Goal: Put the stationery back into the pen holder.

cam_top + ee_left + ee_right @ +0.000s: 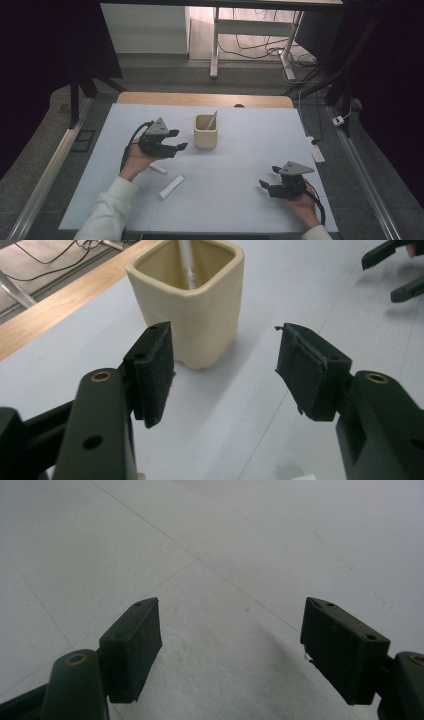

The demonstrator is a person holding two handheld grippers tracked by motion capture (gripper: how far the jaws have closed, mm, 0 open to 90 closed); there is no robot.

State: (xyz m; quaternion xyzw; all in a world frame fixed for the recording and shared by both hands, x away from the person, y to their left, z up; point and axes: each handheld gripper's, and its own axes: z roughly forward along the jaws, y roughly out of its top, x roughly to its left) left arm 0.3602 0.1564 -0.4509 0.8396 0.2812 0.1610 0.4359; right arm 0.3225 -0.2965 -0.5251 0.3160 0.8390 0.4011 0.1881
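Jaws of the left hand-held gripper (pixel 225 370) stand spread and empty beside a cream square ceramic cup (pixel 192 300) holding a white stick (pixel 187 262) near the counter's (pixel 250 150) far edge. Right hand-held gripper (pixel 230 650) gapes empty near the front right corner.

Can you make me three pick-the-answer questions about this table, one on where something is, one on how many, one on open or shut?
1. Where is the white stick that stands up?
A. in the cup
B. on the floor
C. in the right gripper

2. How many white sticks lie flat on the table?
A. none
B. two
C. five

3. How are the left gripper's jaws?
A. shut on the cup
B. shut on a stick
C. open, holding nothing

Answers:
1. A: the stick leans inside the cup, seen in the high view.
2. B: one flat stick lies by the left hand and a second one beside it on the table.
3. C: in the left gripper view the left gripper has a wide gap between its pads, with the cup beyond them.
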